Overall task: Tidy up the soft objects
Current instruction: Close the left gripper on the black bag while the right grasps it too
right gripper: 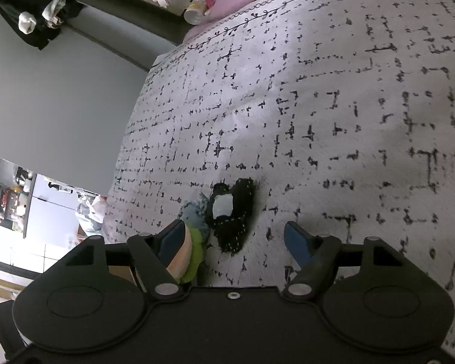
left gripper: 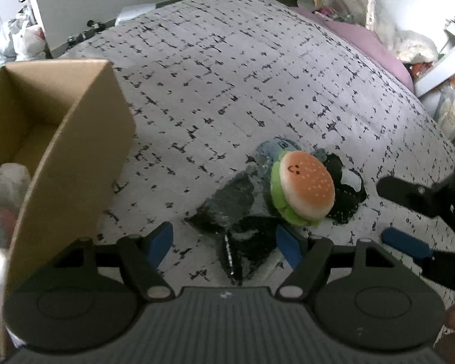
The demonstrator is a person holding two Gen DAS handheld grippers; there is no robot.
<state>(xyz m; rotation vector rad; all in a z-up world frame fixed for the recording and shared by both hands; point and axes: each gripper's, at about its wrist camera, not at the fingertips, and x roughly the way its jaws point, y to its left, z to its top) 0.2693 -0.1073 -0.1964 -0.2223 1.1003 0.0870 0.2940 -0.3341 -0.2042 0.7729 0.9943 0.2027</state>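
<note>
a grey bedspread [left gripper: 227,75] with a black dashed print fills a cluttered bedroom, and you work over its near half. a cardboard box [left gripper: 75,139] stands open at the left, with pale soft things already inside it. the small heap left to sort lies right of the box: a burger plush [left gripper: 303,188] leaning on a dark sequinned cloth [left gripper: 233,209], a bluish soft piece [left gripper: 273,148] behind it, and a black knitted item [right gripper: 233,221] with a white patch just to the right.

your left gripper [left gripper: 224,239] is released, its blue pads spread either side of the sequinned cloth and pressing on nothing. your right gripper [right gripper: 233,239] is likewise unclenched and empty, aimed at the black knitted item, its left pad close against the burger plush; whether they touch you cannot tell.

the risk is the crowding. the pieces overlap, so a pinch on the cloth could drag the plush along and tip it off. your right gripper's left pad may catch the burger instead of the knit. both tools converge on one pile and could knock together. a shallow bite may also pinch the bedspread itself.
</note>
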